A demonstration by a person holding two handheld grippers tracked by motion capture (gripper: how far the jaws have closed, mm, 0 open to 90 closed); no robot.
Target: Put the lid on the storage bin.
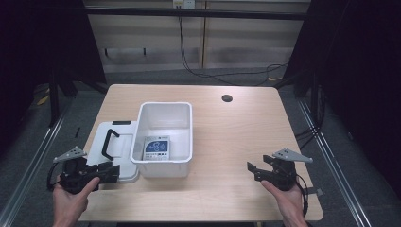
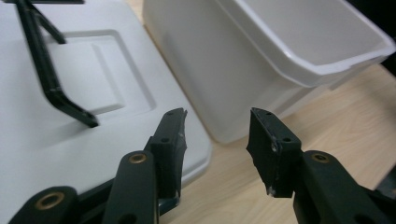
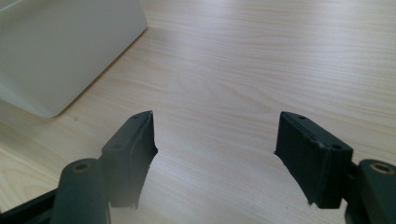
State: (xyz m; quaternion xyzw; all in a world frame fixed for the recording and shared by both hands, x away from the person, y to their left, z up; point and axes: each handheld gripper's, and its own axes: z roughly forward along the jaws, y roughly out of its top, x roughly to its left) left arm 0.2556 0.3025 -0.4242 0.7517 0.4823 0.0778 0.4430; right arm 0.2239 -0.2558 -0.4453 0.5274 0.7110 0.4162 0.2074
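Note:
A white plastic bin (image 1: 163,105) stands open on the wooden table, with a blue-and-white printed card (image 1: 157,149) lying flat on its bottom. Its white lid (image 1: 120,137), with a black handle (image 1: 109,142), lies flat on the table to the bin's left. My left gripper (image 1: 113,173) is at the lid's near corner; its jaws stand open with nothing between them, one over the lid (image 2: 93,70) and one beside the bin wall (image 2: 224,70). My right gripper (image 1: 250,169) hovers open over bare table, well to the right of the bin (image 3: 60,46).
A round cable hole (image 1: 227,98) sits in the table near its far right. Bare wood stretches between the bin and the right gripper (image 3: 215,135). Metal rails run along the floor on both sides, and cables hang at the back wall.

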